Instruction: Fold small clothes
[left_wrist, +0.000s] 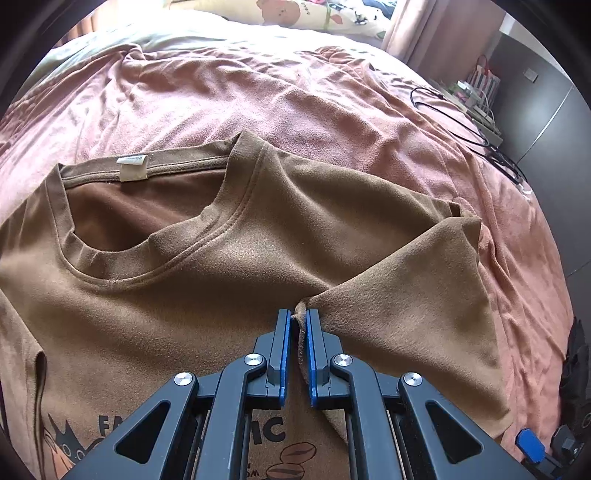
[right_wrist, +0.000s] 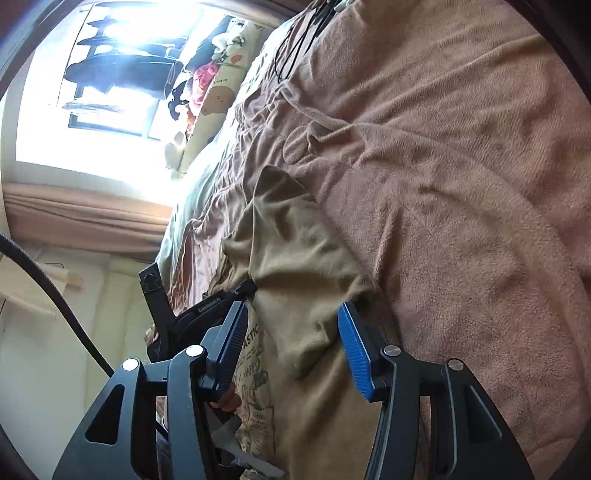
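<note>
The left gripper (left_wrist: 298, 317) pinches the brown T-shirt's (left_wrist: 184, 288) folded sleeve edge – collar at ten o'clock; the right gripper (right_wrist: 291, 339) stands half-wide, cloth loose between.

Bare blanket (left_wrist: 258, 92) beyond shirt (left_wrist: 184, 295); cables (left_wrist: 461, 122) clutter far right edge.

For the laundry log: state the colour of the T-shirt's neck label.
White or off-white neck label, clearest in the left wrist view.
</note>
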